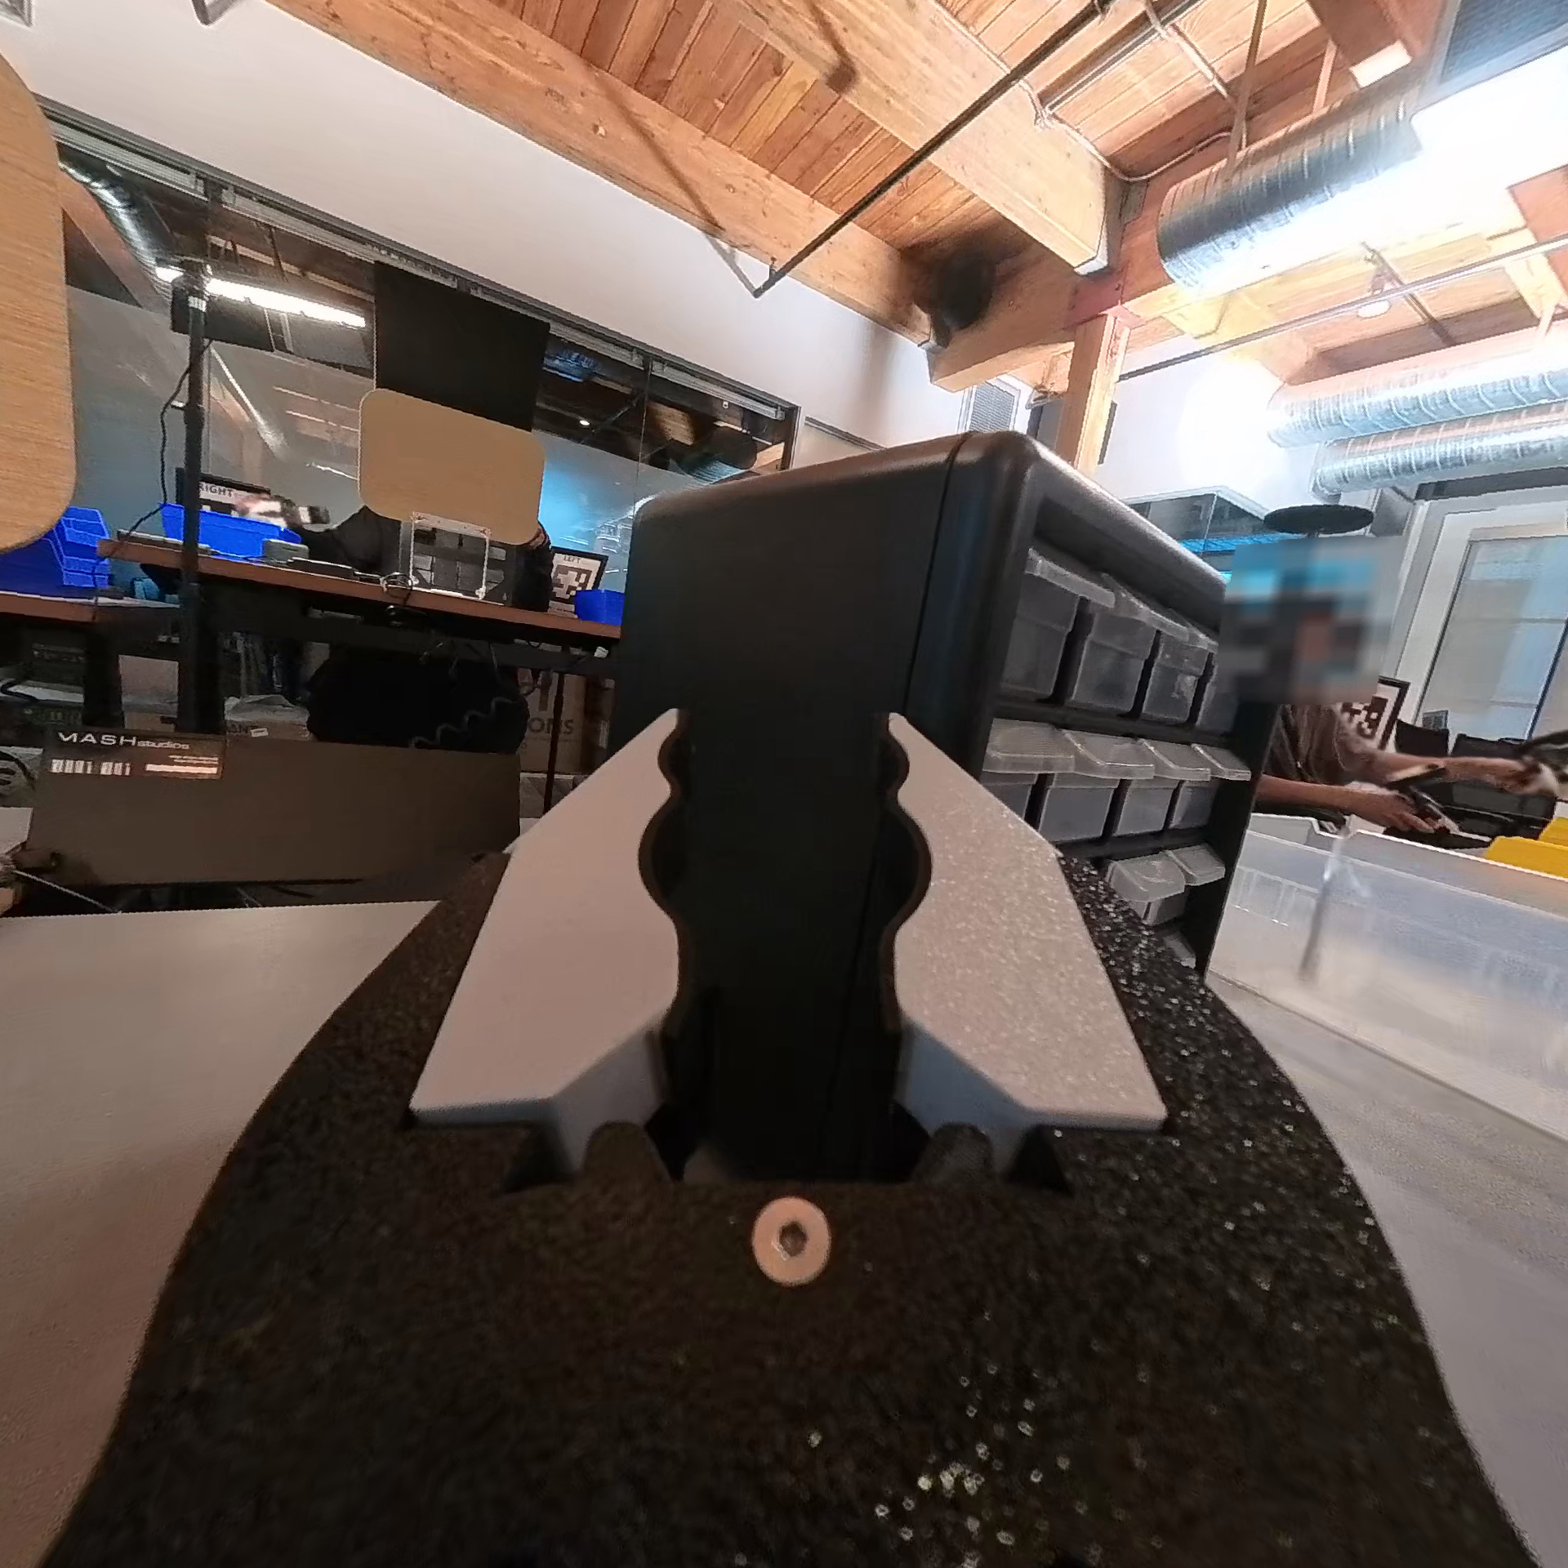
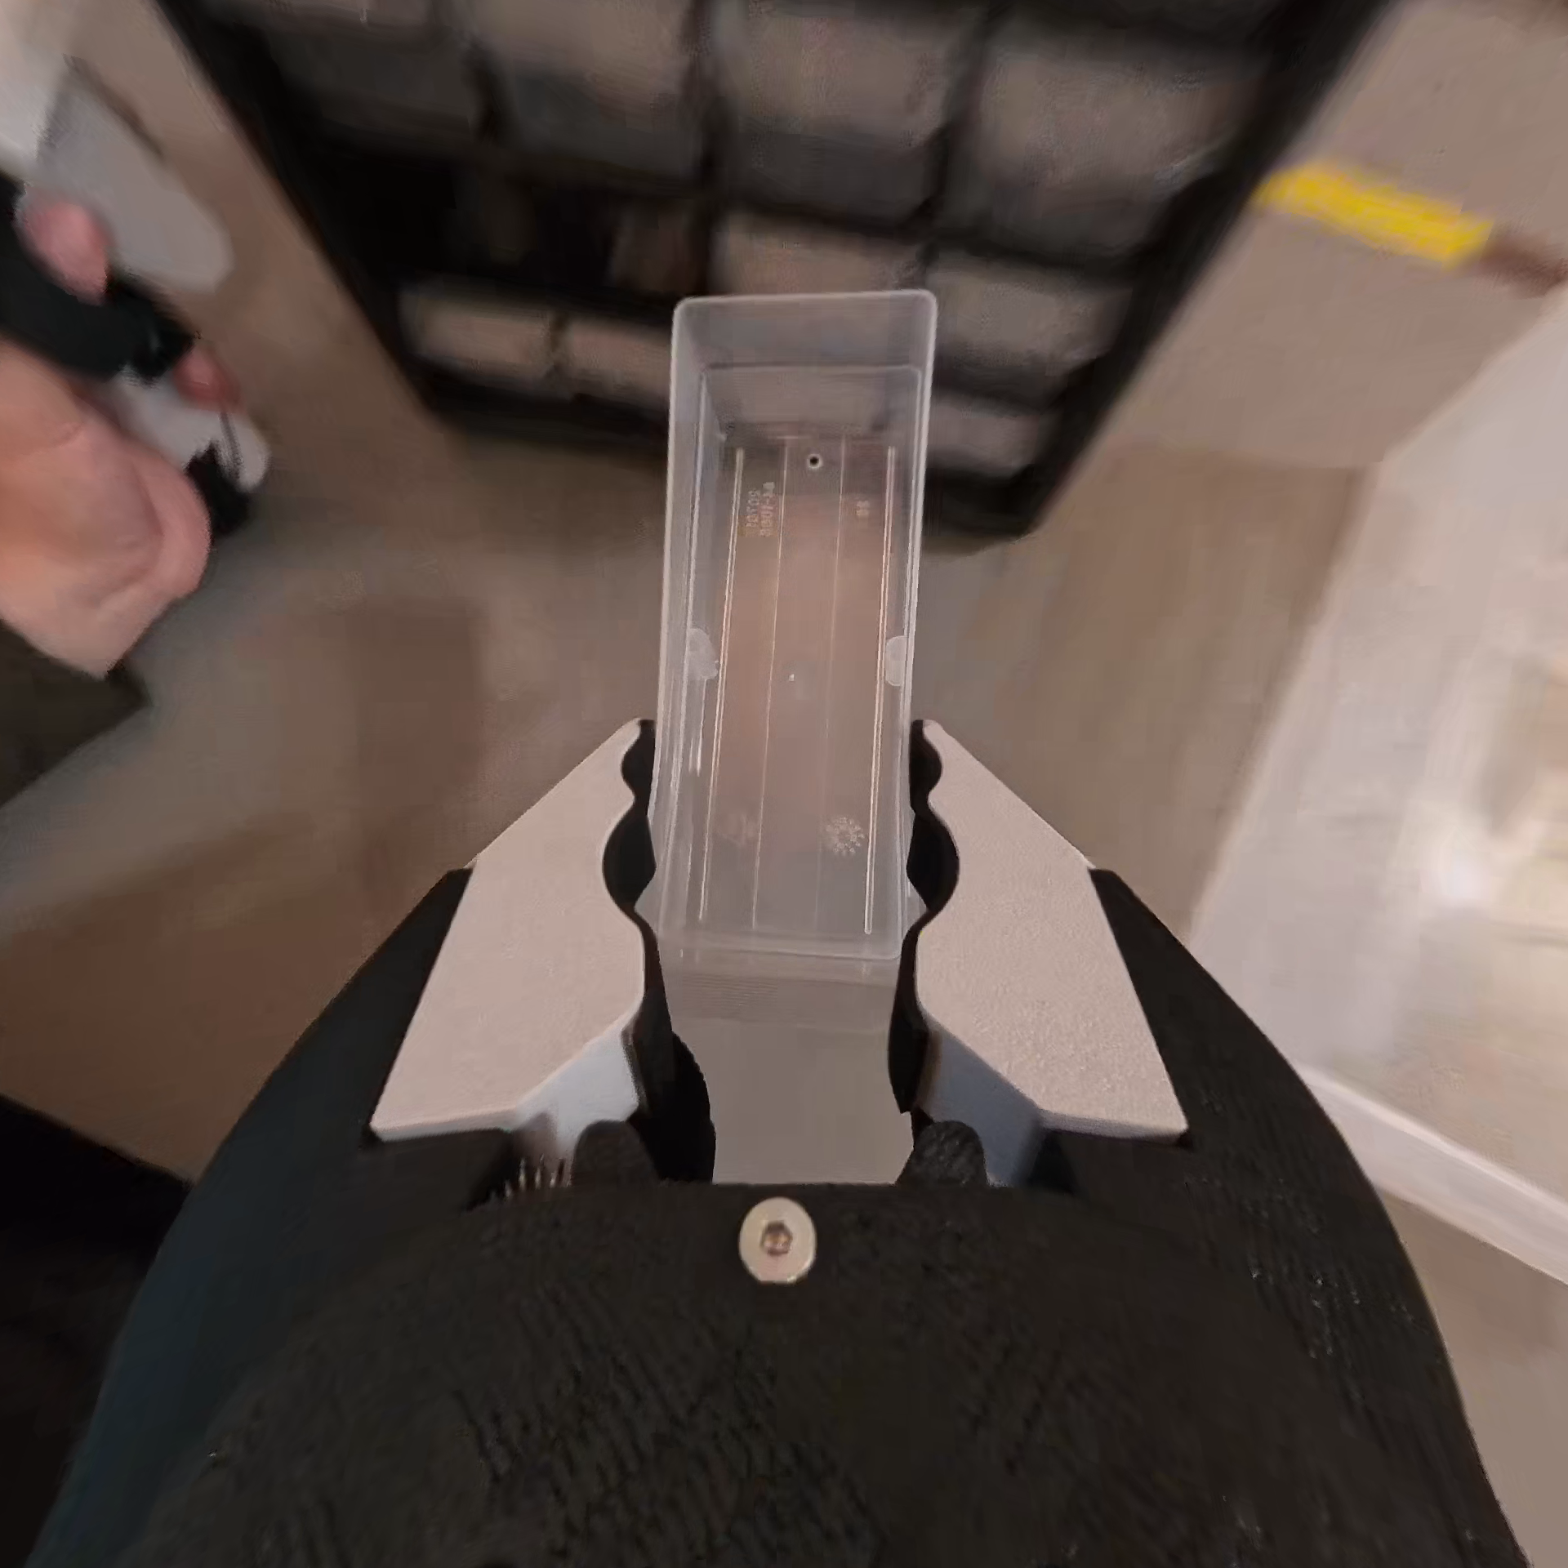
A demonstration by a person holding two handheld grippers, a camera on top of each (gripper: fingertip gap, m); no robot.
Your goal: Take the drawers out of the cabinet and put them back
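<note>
A black cabinet with rows of small clear drawers stands on the table. In the left wrist view my left gripper is open and empty, its fingers close against the cabinet's plain black side. In the right wrist view my right gripper is shut on the near end of an empty clear drawer. It holds the drawer out in front of the cabinet's drawer face, above the table. That view is blurred, so the slots are hard to make out.
A large clear plastic bin sits right of the cabinet; it also shows in the right wrist view. A yellow object lies beyond it. A hand holding the other gripper is at left. A person stands behind the bin.
</note>
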